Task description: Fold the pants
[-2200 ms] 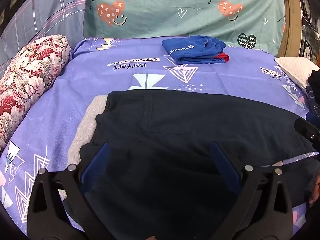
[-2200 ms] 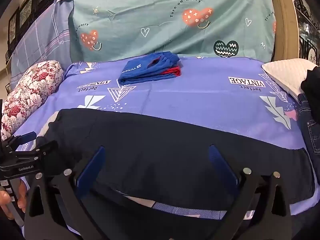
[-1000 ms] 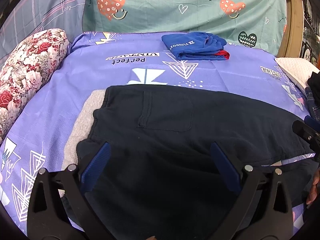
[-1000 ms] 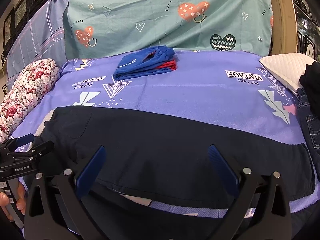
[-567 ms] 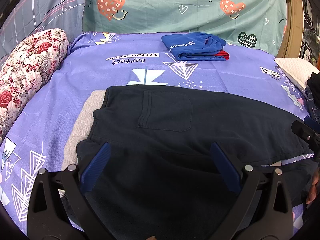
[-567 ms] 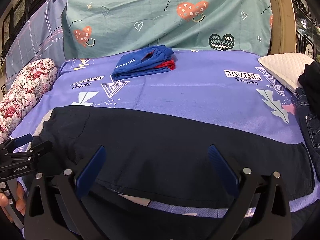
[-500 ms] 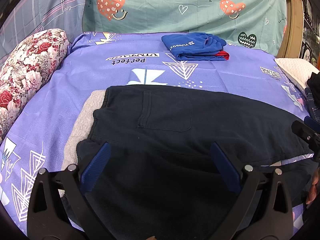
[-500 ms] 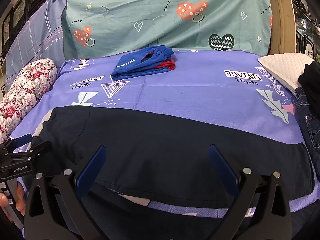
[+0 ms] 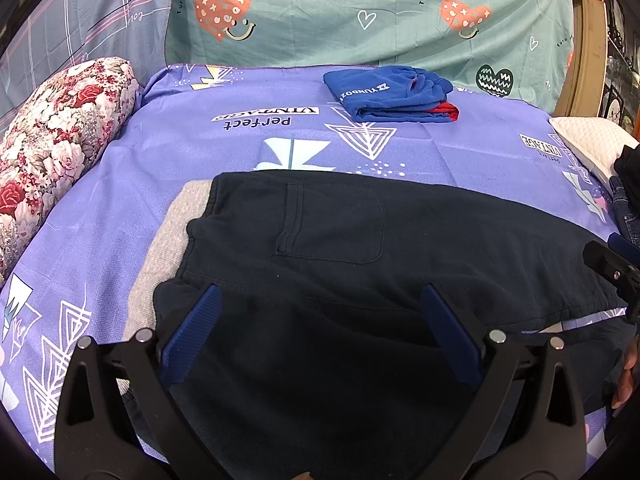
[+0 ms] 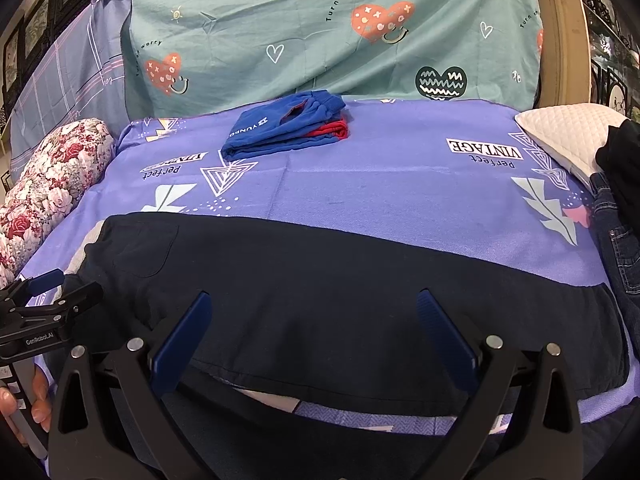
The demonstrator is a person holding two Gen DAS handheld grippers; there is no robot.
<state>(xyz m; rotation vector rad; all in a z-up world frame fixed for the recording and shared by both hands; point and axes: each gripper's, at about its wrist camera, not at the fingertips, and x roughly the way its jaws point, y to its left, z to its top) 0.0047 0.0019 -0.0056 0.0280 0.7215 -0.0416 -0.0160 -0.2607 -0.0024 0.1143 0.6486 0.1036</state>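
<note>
Black pants lie flat across the purple bedsheet, grey waistband at the left, back pocket up. In the right wrist view the same pants stretch from the waist at left to the leg ends at right, one leg over the other. My left gripper hangs open above the waist end, nothing between its blue pads. Over the legs' near edge my right gripper stands open and empty too. Each gripper shows at the other view's edge: right gripper, left gripper.
A folded blue and red garment sits at the back of the bed. A floral bolster lines the left side. At the right are a white pillow, jeans and dark clothing. A teal sheet hangs behind.
Both grippers rose and drew back slightly about two seconds ago; over the last second almost nothing has moved. The pants lie as before.
</note>
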